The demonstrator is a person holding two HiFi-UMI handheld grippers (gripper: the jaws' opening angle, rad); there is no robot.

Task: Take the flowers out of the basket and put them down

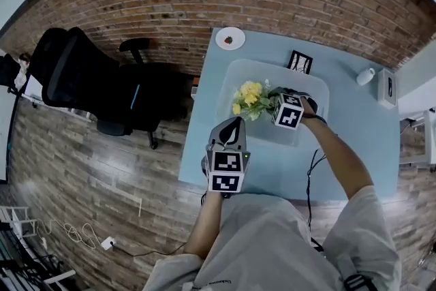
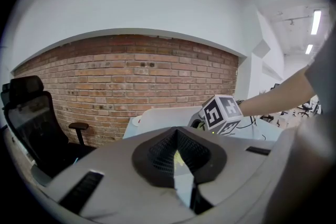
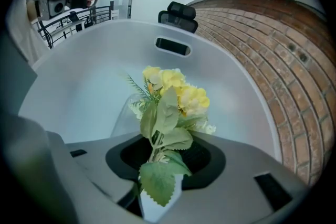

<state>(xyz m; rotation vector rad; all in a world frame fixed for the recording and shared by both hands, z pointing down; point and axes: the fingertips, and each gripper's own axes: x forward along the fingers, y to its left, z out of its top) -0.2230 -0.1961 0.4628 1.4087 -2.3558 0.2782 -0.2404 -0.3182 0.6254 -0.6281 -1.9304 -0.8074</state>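
A bunch of yellow flowers [image 1: 250, 97] with green leaves lies in a translucent white basket [image 1: 235, 75] on the light blue table [image 1: 354, 140]. My right gripper [image 1: 271, 104] reaches into the basket from the right. In the right gripper view the stems and leaves of the flowers [image 3: 176, 92] run between the jaws of my right gripper [image 3: 157, 165], which are shut on them, with the basket wall [image 3: 105, 60] behind. My left gripper [image 1: 231, 126] hovers at the table's near left edge, outside the basket, its jaws together and holding nothing [image 2: 177, 157].
A white plate [image 1: 230, 38] sits at the table's far corner. Behind the basket stands a black frame [image 1: 300, 62]; a white cup [image 1: 366, 76] and a white box [image 1: 387, 88] are at the right. A black office chair [image 1: 75, 75] stands left of the table, by the brick wall.
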